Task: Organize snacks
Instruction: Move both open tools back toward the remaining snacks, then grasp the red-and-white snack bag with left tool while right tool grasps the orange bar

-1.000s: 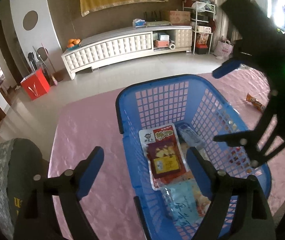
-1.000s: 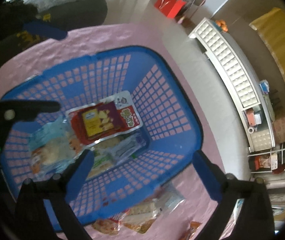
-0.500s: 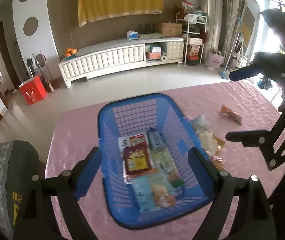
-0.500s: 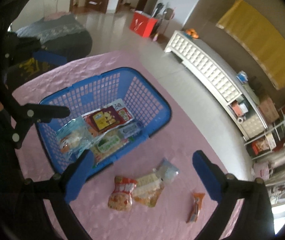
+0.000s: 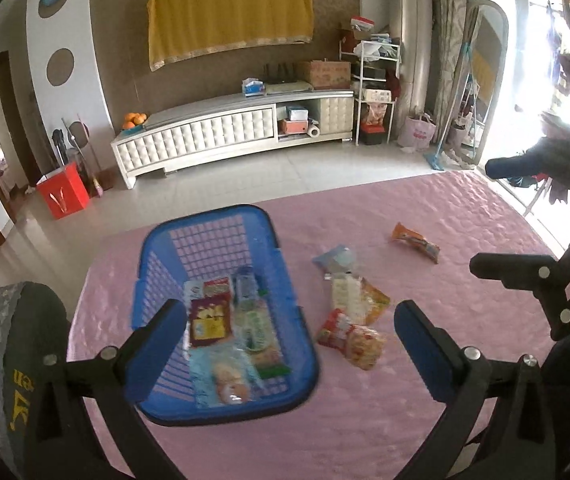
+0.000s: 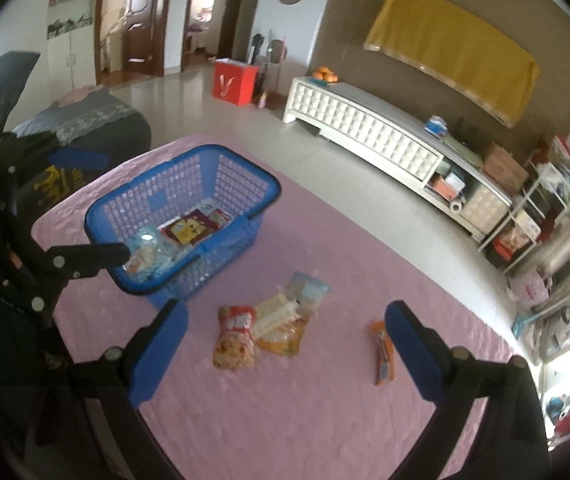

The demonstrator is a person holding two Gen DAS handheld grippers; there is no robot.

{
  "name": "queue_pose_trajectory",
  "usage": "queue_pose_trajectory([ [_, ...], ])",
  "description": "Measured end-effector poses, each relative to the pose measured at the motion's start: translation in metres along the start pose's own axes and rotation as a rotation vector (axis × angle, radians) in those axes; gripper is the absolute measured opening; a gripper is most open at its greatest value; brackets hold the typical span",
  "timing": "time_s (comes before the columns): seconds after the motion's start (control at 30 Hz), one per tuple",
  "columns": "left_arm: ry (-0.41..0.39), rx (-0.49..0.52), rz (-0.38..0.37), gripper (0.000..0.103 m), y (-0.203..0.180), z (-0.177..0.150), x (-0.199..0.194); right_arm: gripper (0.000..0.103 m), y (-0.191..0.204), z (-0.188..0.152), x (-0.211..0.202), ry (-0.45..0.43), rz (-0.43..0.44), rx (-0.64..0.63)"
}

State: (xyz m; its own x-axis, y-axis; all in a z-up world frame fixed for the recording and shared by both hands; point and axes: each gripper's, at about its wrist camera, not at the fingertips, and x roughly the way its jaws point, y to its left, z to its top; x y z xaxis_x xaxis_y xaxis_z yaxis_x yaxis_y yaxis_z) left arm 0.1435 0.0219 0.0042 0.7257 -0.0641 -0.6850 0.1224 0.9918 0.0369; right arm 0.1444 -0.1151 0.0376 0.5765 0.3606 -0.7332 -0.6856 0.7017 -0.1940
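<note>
Both of my grippers have pulled back and up since a second ago, when they hung just over the blue basket (image 5: 221, 412); the whole pink tablecloth (image 5: 465, 216) now shows. My left gripper (image 5: 289, 348) is spread wide and holds nothing, its blue pads framing the basket's near half. My right gripper (image 6: 285, 356) is likewise spread and empty, above the loose snacks.

From the left: the basket sits on the cloth's left part, unmoved. It holds a dark red packet with yellow print (image 5: 209, 316), a green-and-white packet (image 5: 254, 326) beside it, a clear blue-tinted wrapper (image 5: 245, 280) behind that, and a pale blue bag (image 5: 221, 376) nearest me. The snacks overlap, lying flat on the basket floor.

Just right of the basket, on the cloth, lies a small cluster: a red-and-yellow bag (image 6: 235, 342) touching a white-and-orange packet (image 6: 281, 326), with a pale blue packet (image 6: 307, 288) at its far end. Well apart to the right, a slim orange stick packet (image 6: 383, 352) lies alone.
</note>
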Motion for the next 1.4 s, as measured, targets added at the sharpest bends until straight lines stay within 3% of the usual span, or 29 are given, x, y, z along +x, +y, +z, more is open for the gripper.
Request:
queue_pose_trajectory([
  [0.17, 0.004, -0.047, -0.014, 0.103, -0.029, -0.009, 0.003, 0.100, -0.022, -0.031, -0.002, -0.011, -0.011, 0.070],
  [0.47, 0.079, -0.094, 0.048, 0.103, -0.088, -0.034, 0.037, 0.100, -0.043, -0.089, 0.020, 0.001, 0.004, 0.170],
  [0.63, 0.150, -0.213, 0.038, 0.103, -0.096, -0.049, 0.068, 0.100, -0.047, -0.112, 0.036, 0.025, 0.013, 0.228],
  [0.77, 0.178, -0.228, 0.099, 0.103, -0.105, -0.060, 0.088, 0.100, -0.053, -0.123, 0.047, 0.027, 0.011, 0.286],
  [1.0, 0.236, -0.315, 0.127, 0.103, -0.106, -0.073, 0.124, 0.100, -0.063, -0.131, 0.078, 0.073, -0.024, 0.305],
  [1.17, 0.262, -0.283, 0.148, 0.102, -0.110, -0.073, 0.150, 0.100, -0.077, -0.141, 0.097, 0.097, -0.032, 0.376],
  [1.4, 0.285, -0.302, 0.198, 0.086, -0.102, -0.073, 0.180, 0.100, -0.089, -0.146, 0.126, 0.120, -0.074, 0.372],
])
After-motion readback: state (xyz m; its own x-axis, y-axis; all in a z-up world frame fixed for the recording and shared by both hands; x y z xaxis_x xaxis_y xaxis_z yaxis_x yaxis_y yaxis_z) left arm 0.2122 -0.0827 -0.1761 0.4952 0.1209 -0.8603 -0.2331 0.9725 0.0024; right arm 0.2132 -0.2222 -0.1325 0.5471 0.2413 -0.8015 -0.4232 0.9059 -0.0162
